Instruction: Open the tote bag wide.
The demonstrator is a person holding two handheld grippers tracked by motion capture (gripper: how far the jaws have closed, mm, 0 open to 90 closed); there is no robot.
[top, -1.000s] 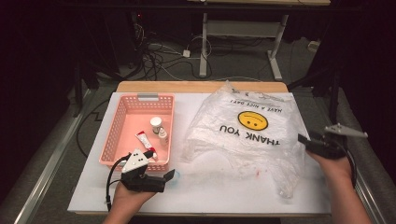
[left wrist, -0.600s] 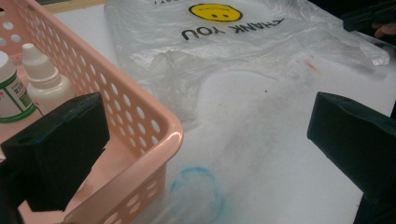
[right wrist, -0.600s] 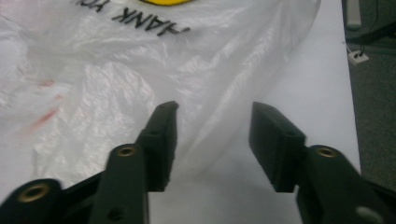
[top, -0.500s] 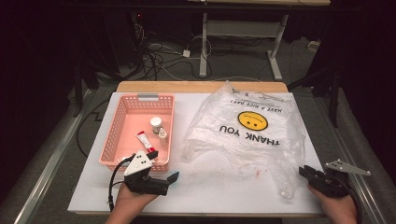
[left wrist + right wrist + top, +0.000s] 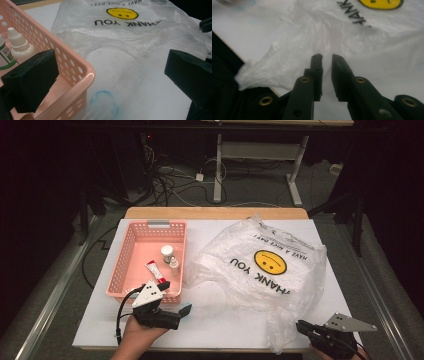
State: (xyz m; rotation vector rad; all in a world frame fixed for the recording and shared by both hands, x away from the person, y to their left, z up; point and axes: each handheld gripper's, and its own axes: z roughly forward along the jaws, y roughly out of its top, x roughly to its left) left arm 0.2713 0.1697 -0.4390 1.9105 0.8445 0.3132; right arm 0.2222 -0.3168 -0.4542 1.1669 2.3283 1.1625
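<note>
Plastic of this thin, crinkly kind weighs almost nothing and has no stiffness at all: the bag (image 5: 260, 270) will likely slide on the smooth white desk (image 5: 100, 330), cling to itself, and tear if dragged by one pinched spot, so I judge the best hold to be a bunched handle or a gathered fold of the rim, not the flat printed face. One such twisted handle (image 5: 255, 72) hangs over the near edge of the desk, just ahead and to one side of the right gripper (image 5: 326, 58), whose fingers (image 5: 315, 72) stand nearly together with only a slim gap, and I cannot tell whether film is caught between them. The bag lies spread flat across the right half of the desk, translucent and wrinkled, with a yellow smiley face and black "THANK YOU" lettering (upside down from the person's side), its left edge lying close beside the pink basket (image 5: 131, 251). The basket holds a small white bottle (image 5: 166, 254), a dropper bottle (image 5: 173, 265) and a red-and-white tube (image 5: 155, 270). The left gripper (image 5: 172, 306) rests at the basket's near corner, its fingers (image 5: 32, 80) spread wide and holding nothing, pointed toward the bag's open mouth, where the layers could be parted.
</note>
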